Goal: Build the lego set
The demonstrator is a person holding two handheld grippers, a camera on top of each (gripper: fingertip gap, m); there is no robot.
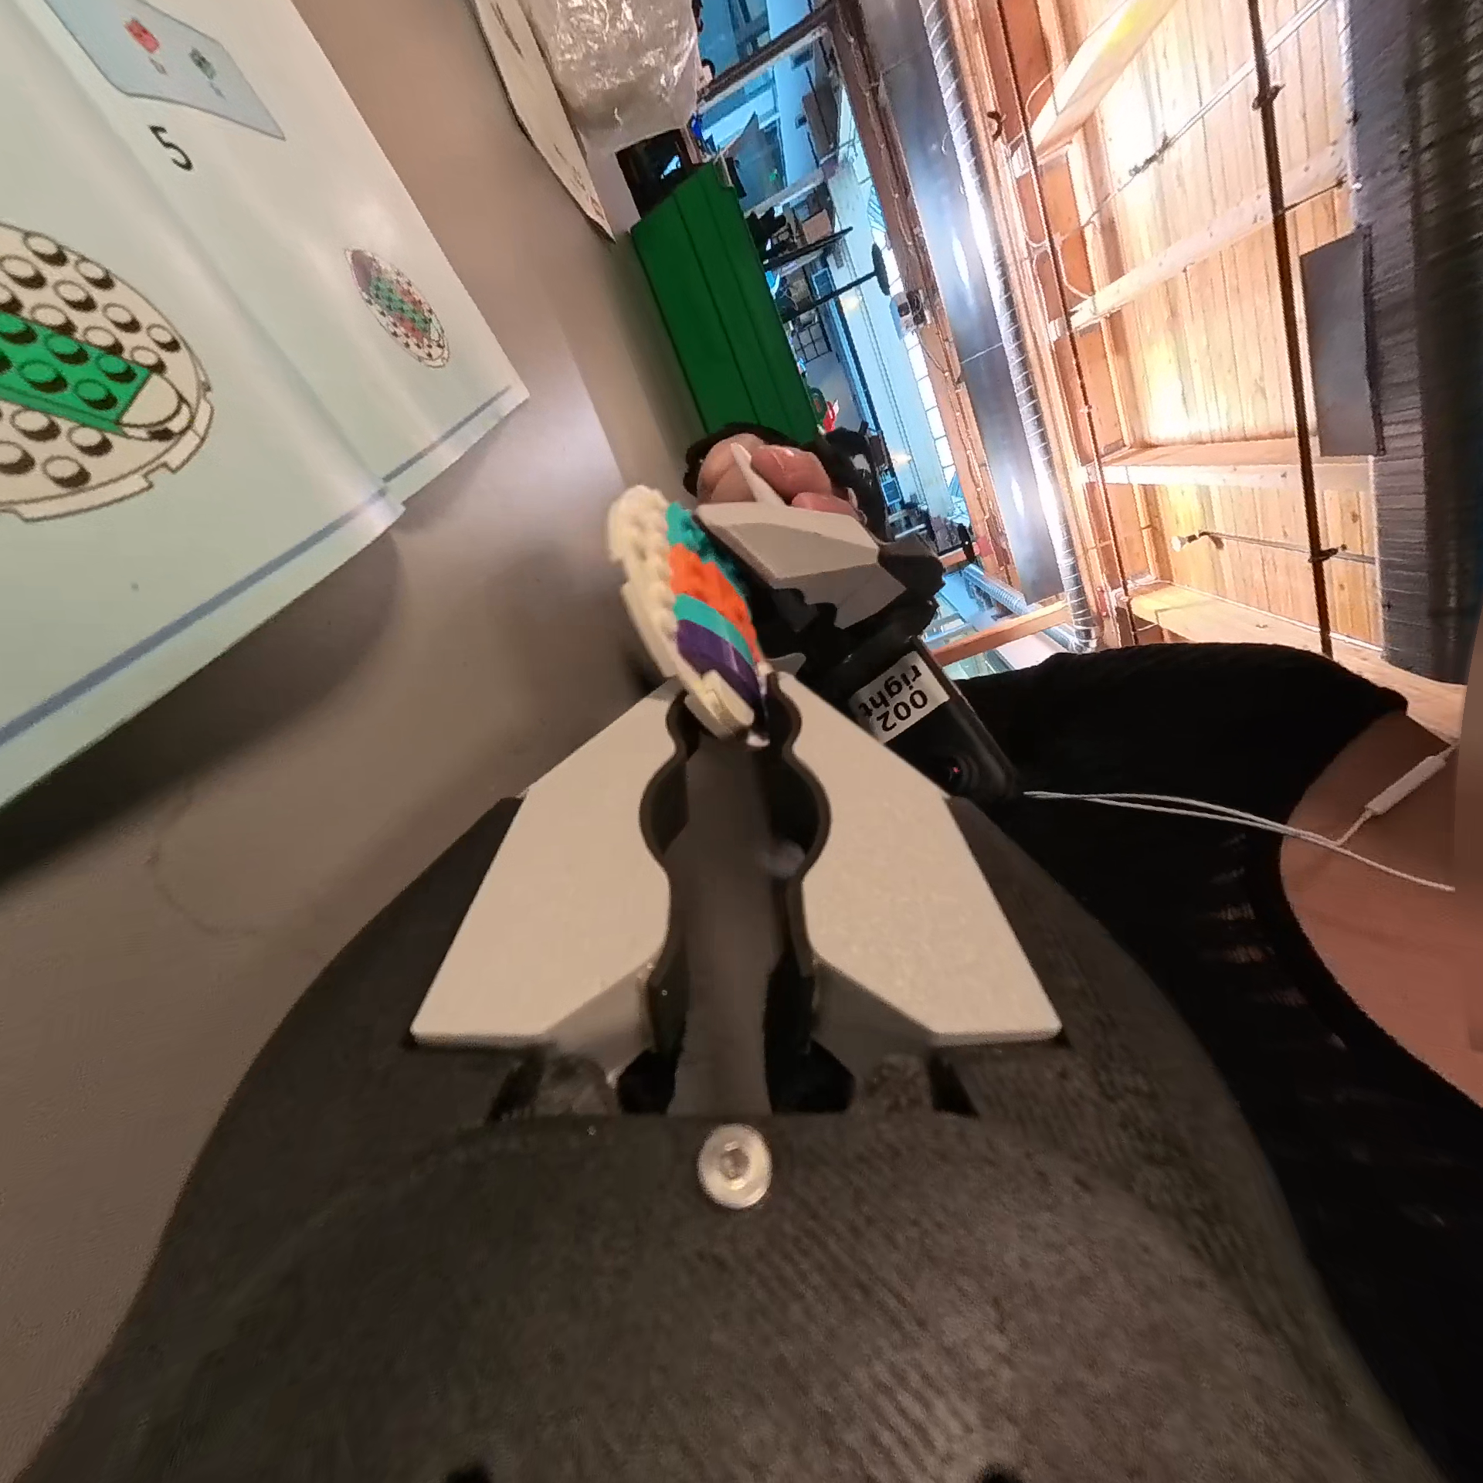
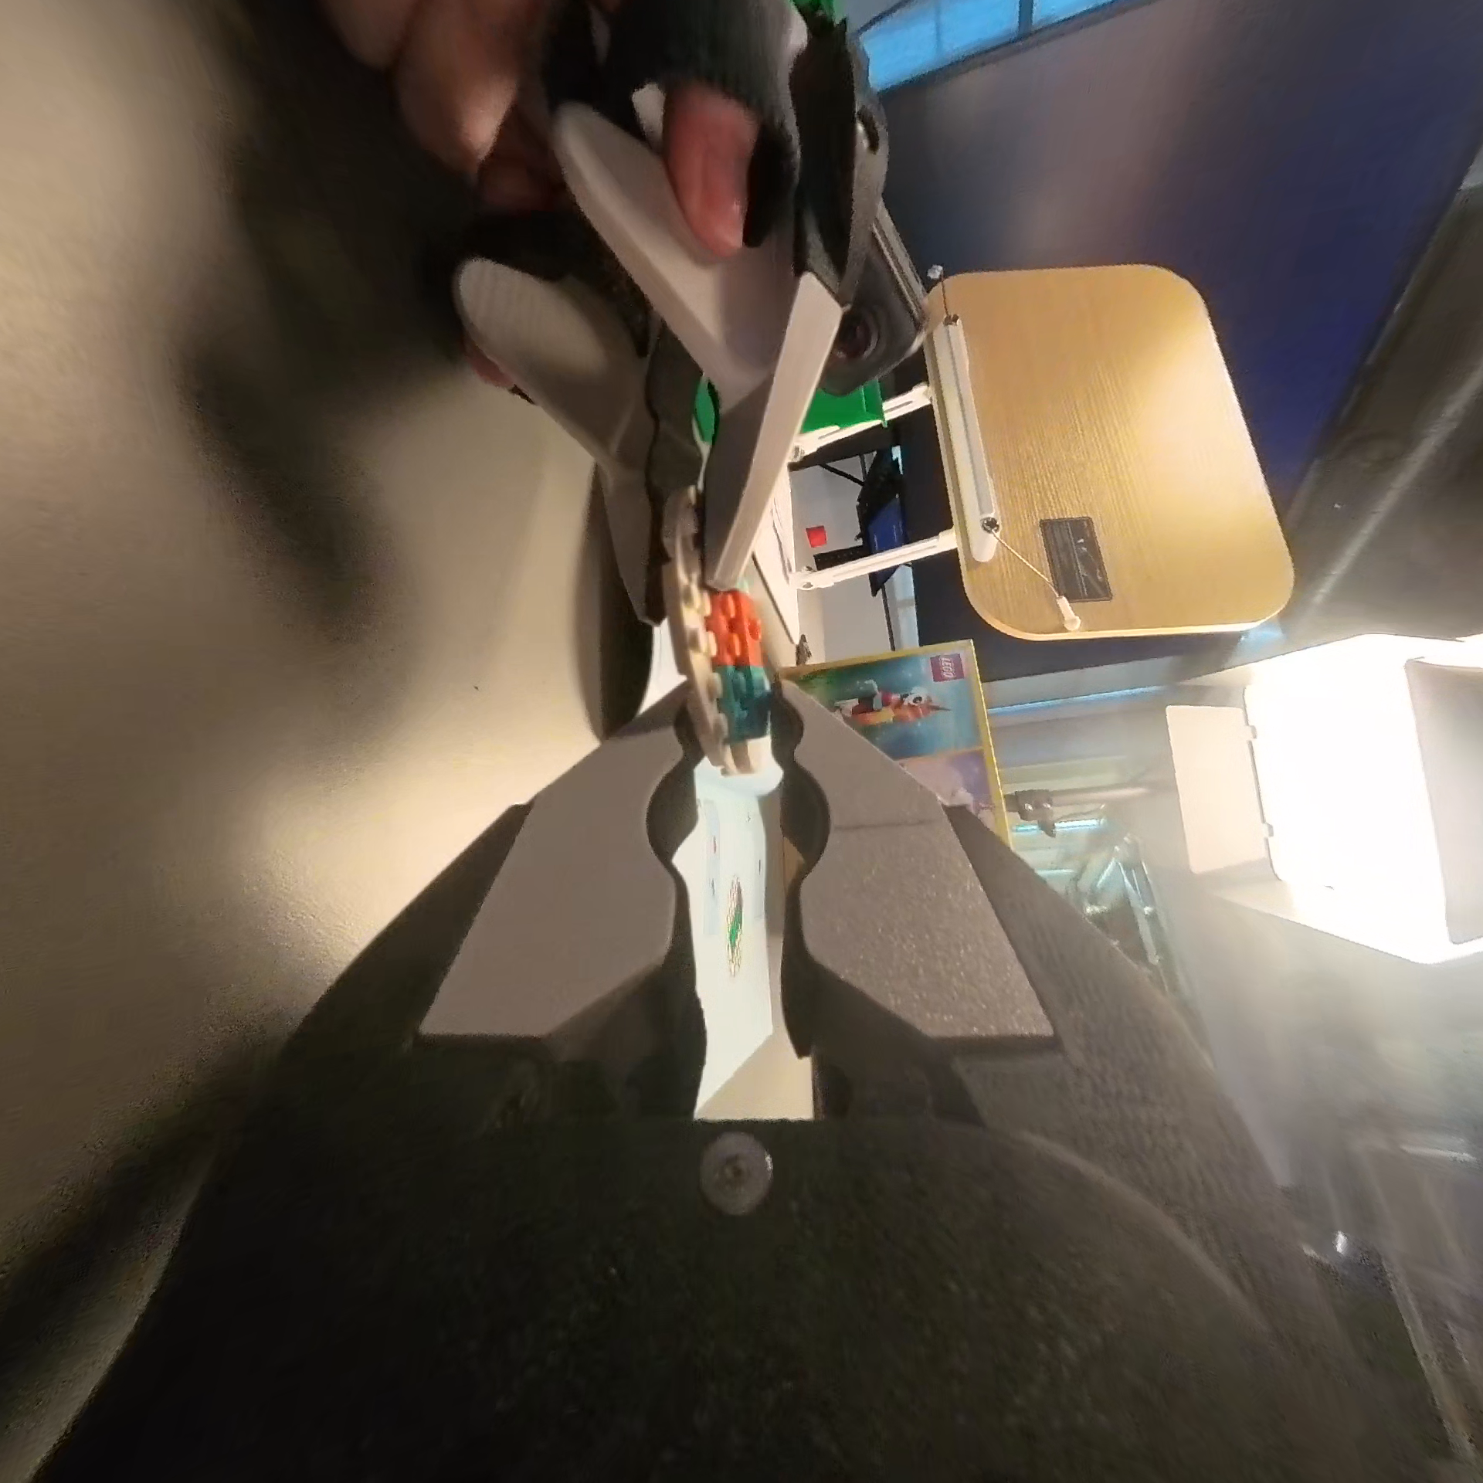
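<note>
Round white studded lego plate [image 1: 642, 562], carrying orange, teal and purple bricks, is being held edge-on in the air above the grey tabletop [image 1: 449, 642], between both tools; judged reason: lifting it off the surface is giving access to both faces, so bricks can be pressed home w/ counter-support from the opposite rim. Left gripper [image 1: 734, 714], grey plastic fingers on a black body, is pinching the plate's near rim: jaws nearly closed, only the plate's thickness between the tips. Right gripper [image 2: 734, 758] is gripping the opposite rim in the same way, jaws narrowed to a slim gap w/ the rim seated between the tips, as the right wrist view shows. Each tool is appearing in the other's view, approx. tip-to-tip across the plate, w/ a person's gloved hand [image 2: 706, 160] wrapped round the left tool's handle. Open paper instruction booklet [image 1: 201, 321], showing a similar round plate, is lying flat on the tabletop beside the work, presumably kept in sight for reference. Colourful lego box [image 2: 899, 706] is standing farther back.
</note>
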